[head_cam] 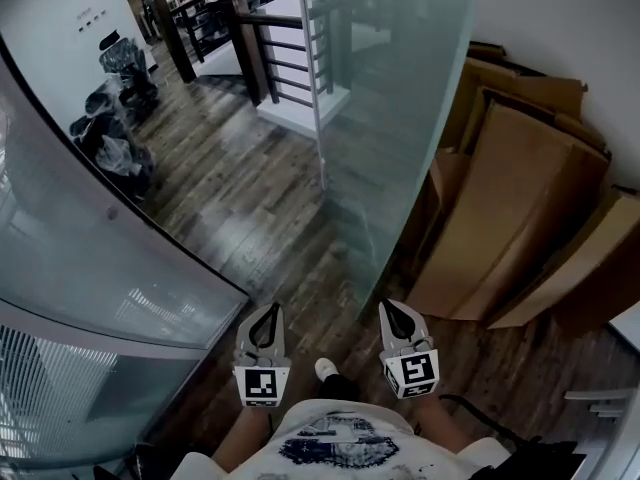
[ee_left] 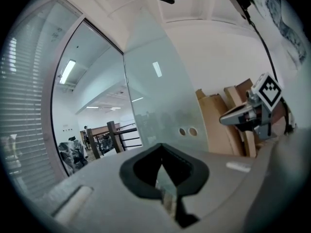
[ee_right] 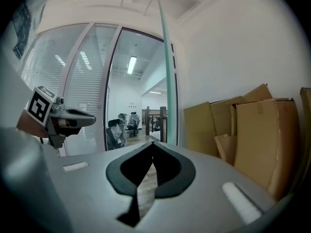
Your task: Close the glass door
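We count one glass door (head_cam: pixel 400 98), two claws, and a stack of cardboard sheets (head_cam: pixel 520 208) whose number we cannot fix because they overlap. The door stands open at about 12 to 1 o'clock from us, its frosted panel swung toward the wall, and it shows nearly edge-on in the right gripper view. Two small round holes (ee_left: pixel 187 131) pierce the glass.

The left gripper (head_cam: pixel 272 308) has its jaws closed tip to tip, with nothing between them. The right gripper (head_cam: pixel 393 308) is closed the same way and is also empty. Both are held side by side low in front of us, pointing at the doorway, and neither touches the door (bare floor lies between).

The cardboard leans against the white wall at 2 o'clock, just behind the door panel. At 9 o'clock runs a curved glass partition (head_cam: pixel 100 288) with blinds behind it. Beyond the opening, at 11 o'clock, a cluster of black bags (head_cam: pixel 115 148) sits on the wood floor (head_cam: pixel 240 188), and a dark railing (head_cam: pixel 270 48) stands at 12 o'clock.
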Demonstrator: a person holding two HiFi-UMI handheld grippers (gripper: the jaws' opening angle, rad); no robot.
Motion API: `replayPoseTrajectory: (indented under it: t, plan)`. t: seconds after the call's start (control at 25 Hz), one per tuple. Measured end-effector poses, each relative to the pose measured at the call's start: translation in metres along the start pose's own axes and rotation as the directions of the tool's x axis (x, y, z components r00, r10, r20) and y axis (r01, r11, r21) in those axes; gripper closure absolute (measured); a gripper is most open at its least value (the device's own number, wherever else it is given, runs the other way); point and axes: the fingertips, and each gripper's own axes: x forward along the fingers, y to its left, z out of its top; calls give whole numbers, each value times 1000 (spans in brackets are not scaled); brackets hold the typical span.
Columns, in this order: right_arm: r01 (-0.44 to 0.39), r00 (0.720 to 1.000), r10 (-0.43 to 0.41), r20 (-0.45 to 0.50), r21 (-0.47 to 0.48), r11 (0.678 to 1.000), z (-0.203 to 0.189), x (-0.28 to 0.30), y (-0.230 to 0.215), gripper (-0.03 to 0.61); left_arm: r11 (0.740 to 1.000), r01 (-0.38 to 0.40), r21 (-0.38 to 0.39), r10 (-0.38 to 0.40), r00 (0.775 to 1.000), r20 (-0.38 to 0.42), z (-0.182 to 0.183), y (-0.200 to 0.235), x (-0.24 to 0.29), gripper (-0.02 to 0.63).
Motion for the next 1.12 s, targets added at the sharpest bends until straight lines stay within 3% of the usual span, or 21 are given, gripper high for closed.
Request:
replayPoseTrajectory:
  t: [0.4, 0.68, 0.88, 1.12]
  plan:
    - [-36, 999, 35, 37, 26, 999, 11, 24, -18, 571, 998, 43, -36, -43, 999, -16, -26, 14, 55, 614]
    - [-45, 998, 45, 51, -4, 999, 27, 37, -54, 569, 998, 8, -56, -9, 999, -31, -18, 14, 68, 614]
    - [-112, 993, 112, 48, 3, 994, 33, 60, -74, 568, 996, -59, -72, 55, 997, -45, -10, 19, 75, 614]
    - [-258, 966, 258, 1, 22, 966, 21, 77, -92, 512, 993, -113, -41, 111, 993, -50, 7, 20, 84, 614]
